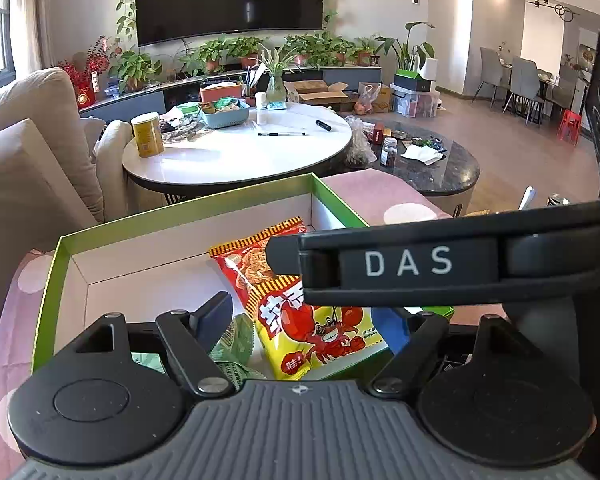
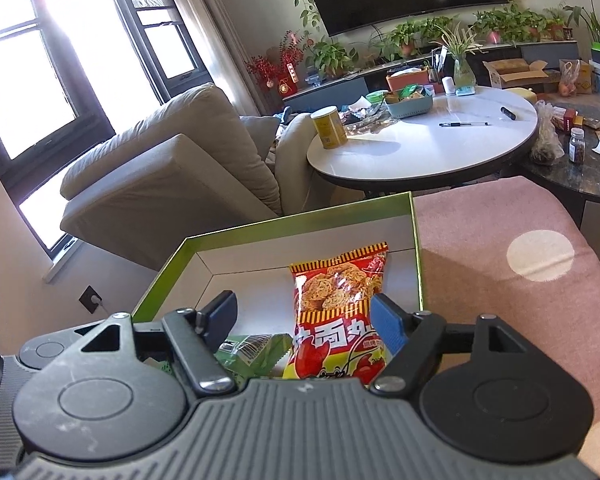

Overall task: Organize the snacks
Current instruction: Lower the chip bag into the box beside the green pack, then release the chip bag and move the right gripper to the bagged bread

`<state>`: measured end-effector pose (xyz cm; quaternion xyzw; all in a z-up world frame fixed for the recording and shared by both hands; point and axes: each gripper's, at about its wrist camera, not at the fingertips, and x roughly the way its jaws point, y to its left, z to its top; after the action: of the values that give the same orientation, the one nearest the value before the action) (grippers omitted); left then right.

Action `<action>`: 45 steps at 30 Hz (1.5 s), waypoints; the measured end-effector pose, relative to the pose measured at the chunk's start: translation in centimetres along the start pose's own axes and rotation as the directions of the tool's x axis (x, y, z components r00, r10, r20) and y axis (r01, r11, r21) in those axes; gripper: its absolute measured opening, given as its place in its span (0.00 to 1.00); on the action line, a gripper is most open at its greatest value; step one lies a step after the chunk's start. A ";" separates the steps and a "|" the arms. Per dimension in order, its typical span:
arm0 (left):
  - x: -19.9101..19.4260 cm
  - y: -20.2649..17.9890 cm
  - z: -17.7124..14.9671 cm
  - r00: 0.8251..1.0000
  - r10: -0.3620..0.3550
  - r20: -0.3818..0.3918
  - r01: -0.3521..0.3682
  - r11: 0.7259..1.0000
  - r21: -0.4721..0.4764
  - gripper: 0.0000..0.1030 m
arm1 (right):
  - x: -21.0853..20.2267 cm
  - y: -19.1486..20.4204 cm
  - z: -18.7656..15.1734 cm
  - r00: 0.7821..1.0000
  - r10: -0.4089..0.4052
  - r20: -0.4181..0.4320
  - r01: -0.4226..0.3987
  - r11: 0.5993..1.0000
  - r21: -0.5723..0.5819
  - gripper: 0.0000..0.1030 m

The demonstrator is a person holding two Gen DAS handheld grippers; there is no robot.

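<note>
A shallow box with a green rim (image 1: 188, 212) (image 2: 300, 218) and white inside stands on a pink dotted cloth. In it lie a red-and-yellow crayfish snack bag (image 1: 320, 332) (image 2: 338, 304) and a green snack packet (image 1: 236, 344) (image 2: 256, 350). My left gripper (image 1: 304, 320) hovers open over the box's near end, jaws wide apart around both packets, gripping nothing. My right gripper (image 2: 304, 316) is also open above the box, its blue fingers (image 2: 386, 326) beside the red bag. The right gripper's black body (image 1: 420, 264) marked DAS crosses the left wrist view over the bag's upper part.
A pink dotted cloth (image 2: 500, 248) covers the surface right of the box. Beyond stand a white round table (image 1: 240, 148) with a yellow can (image 1: 147, 134), a blue basket and pens, a dark marble table (image 1: 432, 168), and a beige sofa (image 2: 172, 168) at left.
</note>
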<state>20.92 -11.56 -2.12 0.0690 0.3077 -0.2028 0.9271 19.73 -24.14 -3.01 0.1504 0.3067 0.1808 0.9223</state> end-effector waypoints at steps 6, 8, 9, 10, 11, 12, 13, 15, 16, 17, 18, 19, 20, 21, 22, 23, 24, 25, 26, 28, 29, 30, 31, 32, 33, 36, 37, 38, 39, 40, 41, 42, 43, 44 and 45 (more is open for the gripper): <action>-1.3 0.5 0.0 0.999 0.020 0.026 -0.020 1.000 -0.007 0.74 | -0.8 0.6 0.2 1.000 0.007 0.016 -0.007 1.000 -0.019 0.64; -1.8 0.7 -0.1 0.999 0.032 0.035 -0.032 0.999 -0.010 0.75 | -1.3 0.9 0.2 1.000 0.009 0.024 -0.008 1.000 -0.026 0.64; -2.1 0.7 -0.2 0.999 0.037 0.039 -0.036 0.999 -0.012 0.75 | -1.6 1.0 0.2 1.000 0.009 0.028 -0.008 1.000 -0.030 0.64; -2.5 0.8 -0.3 0.998 0.039 0.044 -0.039 0.999 -0.016 0.75 | -1.8 1.2 0.2 0.999 0.009 0.032 -0.008 0.999 -0.034 0.64; -2.8 0.9 -0.4 0.998 0.041 0.048 -0.040 0.999 -0.021 0.75 | -2.1 1.4 0.3 0.999 0.009 0.035 -0.007 0.999 -0.038 0.64; -3.3 1.2 -0.5 0.998 0.043 0.054 -0.042 0.999 -0.026 0.75 | -2.4 1.5 0.3 0.999 0.009 0.038 -0.008 0.999 -0.041 0.64; -3.7 1.4 -0.6 0.997 0.046 0.060 -0.045 0.999 -0.030 0.76 | -2.7 1.7 0.3 0.999 0.011 0.041 -0.009 0.999 -0.046 0.64; -4.6 1.8 -0.9 0.996 0.058 0.072 -0.055 0.998 -0.043 0.76 | -3.1 2.2 0.3 0.999 0.012 0.046 -0.009 0.998 -0.059 0.64; -5.1 2.0 -1.1 0.995 0.066 0.079 -0.062 0.997 -0.051 0.76 | -3.5 2.4 0.3 0.999 0.013 0.049 -0.009 0.998 -0.065 0.64; -5.6 2.3 -1.2 0.994 0.075 0.085 -0.071 0.996 -0.059 0.76 | -3.7 2.6 0.2 0.999 0.014 0.051 -0.010 0.998 -0.069 0.64; -6.1 2.6 -1.4 0.992 0.084 0.090 -0.079 0.995 -0.065 0.77 | -4.0 2.8 0.1 0.999 0.015 0.052 -0.011 0.997 -0.075 0.64; -6.6 2.9 -1.6 0.991 0.094 0.095 -0.087 0.994 -0.073 0.78 | -4.3 3.0 0.0 0.998 0.015 0.053 -0.011 0.997 -0.080 0.64; -7.1 3.3 -1.9 0.989 0.104 0.100 -0.096 0.992 -0.084 0.78 | -4.5 3.2 -0.2 0.998 0.014 0.053 -0.010 0.996 -0.085 0.64; -7.5 3.6 -2.1 0.988 0.112 0.102 -0.103 0.990 -0.092 0.78 | -4.7 3.4 -0.4 0.998 0.014 0.054 -0.009 0.996 -0.091 0.64; -8.0 4.0 -2.4 0.987 0.121 0.103 -0.111 0.989 -0.103 0.78 | -4.8 3.6 -0.6 0.998 0.014 0.053 -0.009 0.995 -0.098 0.64; -8.4 4.4 -2.8 0.986 0.131 0.103 -0.119 0.986 -0.115 0.78 | -5.0 3.8 -0.8 0.999 0.015 0.051 -0.010 0.995 -0.104 0.64; -8.7 4.8 -3.1 0.985 0.138 0.102 -0.125 0.984 -0.124 0.78 | -5.1 4.0 -1.0 0.999 0.016 0.047 -0.010 0.994 -0.110 0.64; -9.1 5.1 -3.4 0.985 0.143 0.099 -0.130 0.983 -0.132 0.78 | -5.1 4.2 -1.2 0.999 0.016 0.042 -0.011 0.993 -0.114 0.64; -9.4 5.4 -3.8 0.984 0.148 0.097 -0.134 0.981 -0.140 0.78 | -5.1 4.3 -1.5 0.999 0.016 0.035 -0.012 0.993 -0.117 0.64; -9.8 6.1 -4.5 0.984 0.155 0.089 -0.140 0.978 -0.155 0.79 | -5.0 4.6 -2.0 1.000 0.019 0.018 -0.017 0.992 -0.121 0.64; -9.9 6.4 -4.8 0.984 0.157 0.084 -0.142 0.976 -0.163 0.79 | -5.0 4.8 -2.4 1.000 0.019 0.009 -0.017 0.992 -0.122 0.64; -9.9 6.7 -5.1 0.984 0.159 0.077 -0.144 0.975 -0.171 0.79 | -4.8 4.9 -2.7 1.000 0.016 -0.002 -0.016 0.992 -0.125 0.64; -9.9 7.1 -5.5 0.985 0.162 0.067 -0.148 0.973 -0.178 0.79 | -4.7 5.1 -2.9 1.000 0.013 -0.013 -0.014 0.992 -0.126 0.64; -9.7 7.4 -5.8 0.985 0.165 0.052 -0.153 0.971 -0.184 0.79 | -4.5 5.3 -3.2 1.000 0.009 -0.027 -0.012 0.992 -0.126 0.64; -9.6 7.7 -6.2 0.985 0.168 0.039 -0.158 0.969 -0.191 0.79 | -4.1 5.3 -3.6 0.999 0.005 -0.046 -0.011 0.992 -0.124 0.64; -9.1 8.3 -7.1 0.987 0.162 0.009 -0.156 0.964 -0.217 0.78 | -3.3 5.7 -4.5 0.996 -0.010 -0.094 -0.001 0.993 -0.115 0.64; -8.9 8.6 -7.4 0.988 0.155 0.000 -0.151 0.962 -0.227 0.78 | -3.1 5.8 -4.8 0.994 -0.017 -0.106 0.005 0.994 -0.113 0.64; -8.8 8.7 -7.7 0.989 0.146 -0.005 -0.144 0.962 -0.231 0.78 | -2.7 5.8 -5.0 0.993 -0.023 -0.118 0.010 0.994 -0.109 0.64; -8.8 8.9 -7.9 0.991 0.136 -0.011 -0.135 0.963 -0.234 0.78 | -2.4 5.8 -5.1 0.991 -0.028 -0.130 0.015 0.995 -0.103 0.64; -8.7 9.1 -8.1 0.992 0.126 -0.016 -0.126 0.963 -0.238 0.77 | -2.1 5.9 -5.3 0.989 -0.030 -0.142 0.016 0.995 -0.096 0.64; -8.5 9.2 -8.3 0.993 0.119 -0.020 -0.121 0.962 -0.245 0.76 | -1.8 5.9 -5.4 0.988 -0.027 -0.152 0.013 0.996 -0.087 0.64; -8.5 9.3 -8.5 0.993 0.117 -0.024 -0.119 0.961 -0.249 0.74 | -1.5 5.9 -5.5 0.986 -0.025 -0.165 0.011 0.997 -0.082 0.64; -8.5 9.4 -8.6 0.993 0.113 -0.026 -0.116 0.961 -0.253 0.73 | -1.3 6.0 -5.7 0.984 -0.024 -0.178 0.010 0.997 -0.076 0.64; -8.4 9.5 -8.8 0.994 0.107 -0.028 -0.110 0.960 -0.259 0.73 | -1.1 6.0 -5.8 0.982 -0.022 -0.187 0.010 0.998 -0.069 0.64; -8.4 9.6 -9.0 0.995 0.099 -0.030 -0.103 0.959 -0.263 0.72 | -0.9 6.0 -5.9 0.980 -0.019 -0.197 0.006 0.998 -0.063 0.64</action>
<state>13.93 2.21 -4.26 -0.0378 0.3356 -0.1120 0.9346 13.97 -18.19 -4.78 0.1011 0.3919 0.1984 0.8926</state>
